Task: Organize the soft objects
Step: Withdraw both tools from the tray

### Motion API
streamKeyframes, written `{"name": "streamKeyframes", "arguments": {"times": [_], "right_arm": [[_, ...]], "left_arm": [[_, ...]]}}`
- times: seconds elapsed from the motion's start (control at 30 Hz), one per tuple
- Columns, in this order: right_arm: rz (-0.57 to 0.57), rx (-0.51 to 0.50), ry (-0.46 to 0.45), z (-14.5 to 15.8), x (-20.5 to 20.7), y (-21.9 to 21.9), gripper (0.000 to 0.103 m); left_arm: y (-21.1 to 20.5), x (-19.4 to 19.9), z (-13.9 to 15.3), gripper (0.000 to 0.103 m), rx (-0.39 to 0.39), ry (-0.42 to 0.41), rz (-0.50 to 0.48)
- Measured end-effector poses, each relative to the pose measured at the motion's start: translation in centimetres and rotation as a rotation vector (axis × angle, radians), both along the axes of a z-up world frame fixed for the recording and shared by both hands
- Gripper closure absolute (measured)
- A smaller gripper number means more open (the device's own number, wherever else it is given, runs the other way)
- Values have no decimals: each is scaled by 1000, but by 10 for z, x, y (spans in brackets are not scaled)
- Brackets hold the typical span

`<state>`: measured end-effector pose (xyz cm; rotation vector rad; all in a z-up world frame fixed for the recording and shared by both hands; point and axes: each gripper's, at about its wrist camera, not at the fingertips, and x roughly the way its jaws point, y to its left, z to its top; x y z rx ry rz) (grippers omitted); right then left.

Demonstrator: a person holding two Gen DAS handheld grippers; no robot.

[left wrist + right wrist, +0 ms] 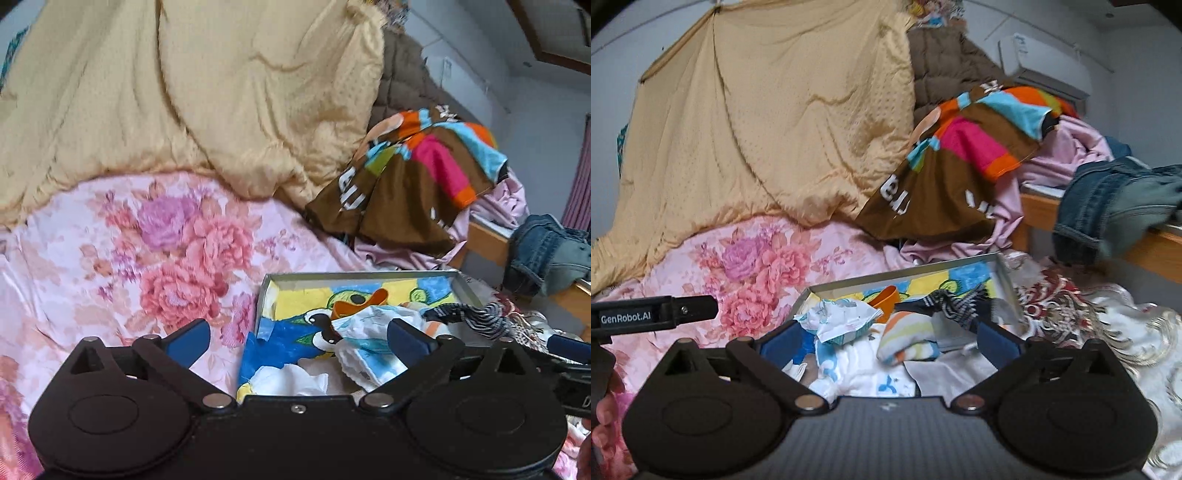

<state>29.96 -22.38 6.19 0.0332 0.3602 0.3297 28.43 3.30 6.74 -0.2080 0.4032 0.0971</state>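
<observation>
A shallow grey-rimmed box (362, 274) lined with a cartoon print lies on the floral bed cover. It holds small soft items: a white-and-blue cloth (364, 354), a black-and-white striped cloth (469, 314) draped over its right rim, and an orange piece (369, 299). My left gripper (299, 332) hangs open over the box's near left corner, with nothing between its blue pads. In the right wrist view the box (905, 271) also shows a rolled orange-striped sock (908, 339) and the crumpled white-blue cloth (842, 321). My right gripper (889, 332) stands open above these items, gripping none.
A yellow quilt (184, 92) is heaped at the back. A brown multicolour blanket (413, 177) lies over pink sheets (1063, 155). Blue jeans (1115, 206) hang over a wooden rail at the right. The pink floral cover (147, 258) stretches to the left of the box.
</observation>
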Motion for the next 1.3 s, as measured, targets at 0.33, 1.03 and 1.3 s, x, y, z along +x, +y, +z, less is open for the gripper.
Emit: {"name": "streamKeyframes", "arguments": {"times": [0.33, 1.03, 1.3], "right_arm": [[-32, 32, -56, 14, -78, -34, 0], [-39, 71, -123, 27, -168, -69, 0], [-24, 47, -94, 10, -193, -64, 0]], "left_arm": [[-32, -79, 11, 1, 59, -93, 10], [-78, -175, 18, 1, 36, -145, 11], [-84, -192, 11, 1, 44, -139, 6]]}}
